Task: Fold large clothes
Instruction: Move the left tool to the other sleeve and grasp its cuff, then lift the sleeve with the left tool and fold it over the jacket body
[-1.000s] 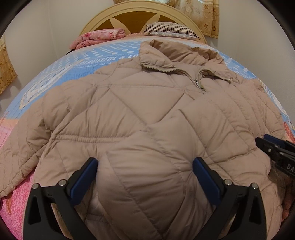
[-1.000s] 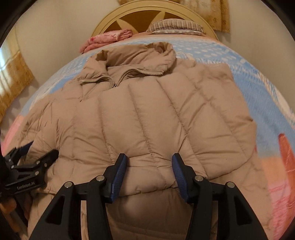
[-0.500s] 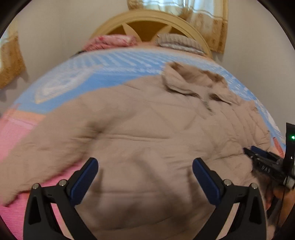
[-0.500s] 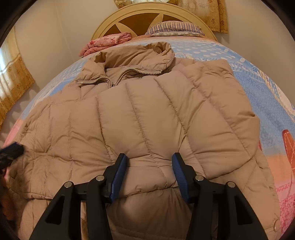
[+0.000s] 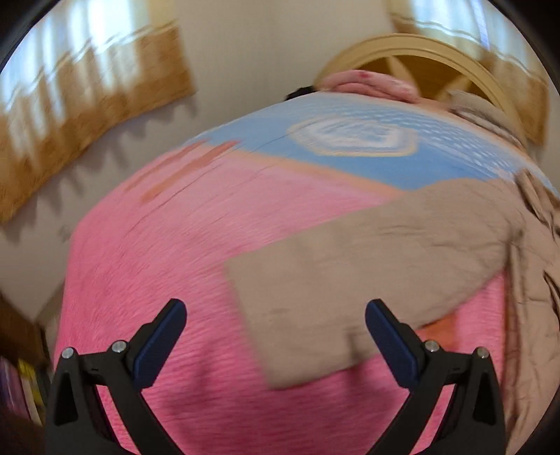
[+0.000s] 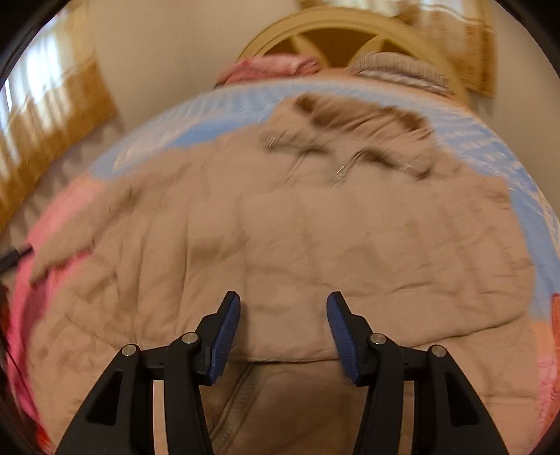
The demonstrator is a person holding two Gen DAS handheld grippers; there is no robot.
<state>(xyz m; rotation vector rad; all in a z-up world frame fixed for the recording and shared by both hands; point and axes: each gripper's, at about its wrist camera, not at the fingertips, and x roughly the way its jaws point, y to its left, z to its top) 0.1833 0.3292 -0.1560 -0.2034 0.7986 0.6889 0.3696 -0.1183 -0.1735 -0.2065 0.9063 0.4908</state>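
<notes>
Most of what I am seeing ahead of both tongs is the bed (image 5: 182, 252), its cover running pink close to me and blue farther off toward the headboard (image 6: 336, 31). On it the beige puffer jacket (image 6: 315, 238) is lying spread out, filling the space directly ahead of my right gripper (image 6: 283, 336) and passing under its tips, collar and zipper at the far end. One sleeve (image 5: 350, 273) is stretching out flat across the pink cover, its cuff end sitting between and just beyond the tips of my left gripper (image 5: 276, 339). I am holding the left jaws wide apart with nothing in them. I am keeping the right jaws apart too, narrower, above the jacket's folded edge, gripping nothing. Both views are blurring. Beyond everything, a striped pillow (image 6: 395, 68) and a pink folded blanket (image 6: 269, 68) are resting by the headboard.
</notes>
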